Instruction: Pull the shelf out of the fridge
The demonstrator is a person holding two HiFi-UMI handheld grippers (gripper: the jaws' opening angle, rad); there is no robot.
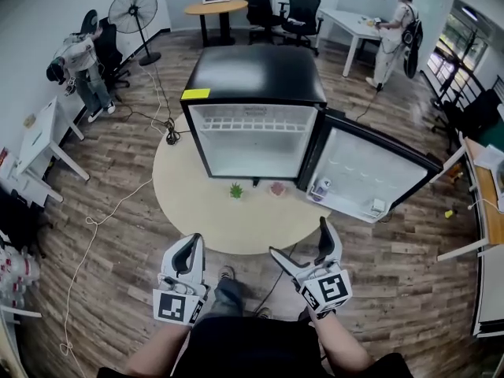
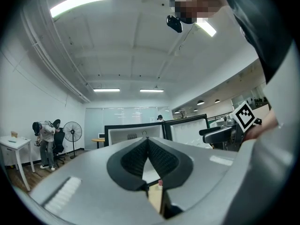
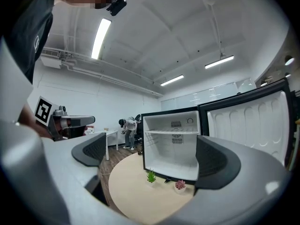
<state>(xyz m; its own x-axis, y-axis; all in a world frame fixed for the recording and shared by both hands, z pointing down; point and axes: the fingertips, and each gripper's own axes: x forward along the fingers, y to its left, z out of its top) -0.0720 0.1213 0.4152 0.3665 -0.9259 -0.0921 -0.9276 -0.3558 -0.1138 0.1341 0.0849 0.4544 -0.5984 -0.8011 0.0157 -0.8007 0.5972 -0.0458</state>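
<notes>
A small black fridge stands on a round beige mat, its door swung open to the right. Inside, a thin white wire shelf sits high in the white compartment; the right gripper view shows the shelf level across the cavity. Both grippers hang low in front of the mat, well short of the fridge. My left gripper is shut, its ribbed pads meeting with nothing between them. My right gripper stands wide open and empty.
Two small potted plants, a green one and a pink one, stand on the mat just before the fridge. A cable snakes over the wood floor at left. Desks, office chairs, a fan and two people ring the room.
</notes>
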